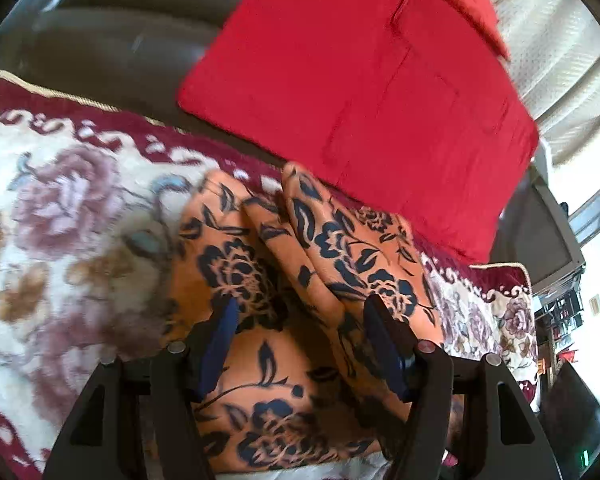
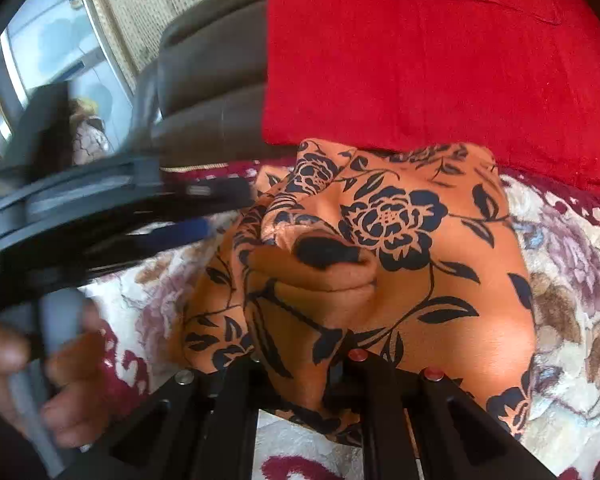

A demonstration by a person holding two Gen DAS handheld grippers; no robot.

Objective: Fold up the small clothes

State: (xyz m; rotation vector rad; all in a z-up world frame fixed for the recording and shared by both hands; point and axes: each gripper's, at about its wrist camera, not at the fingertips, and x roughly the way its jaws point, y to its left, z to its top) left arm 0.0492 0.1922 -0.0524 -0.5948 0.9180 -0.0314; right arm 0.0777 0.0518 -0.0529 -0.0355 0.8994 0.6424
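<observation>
An orange garment with a black flower print [image 1: 284, 280] lies bunched on a floral blanket [image 1: 68, 216]. My left gripper [image 1: 300, 312] is open, its blue-padded fingers [image 1: 220, 340] spread over the garment's folds, apart from the cloth between them. In the right wrist view the garment [image 2: 400, 248] is pulled up in folds toward my right gripper [image 2: 304, 364], whose jaws are shut on a bunch of the cloth. The left gripper [image 2: 204, 216] shows blurred at the left, with the hand that holds it [image 2: 40, 380].
A red folded cloth or cushion [image 1: 360, 100] lies just behind the garment, also in the right wrist view [image 2: 440, 60]. A dark brown sofa back [image 1: 112, 40] stands behind. Curtains [image 1: 552, 60] and a window are off to the side.
</observation>
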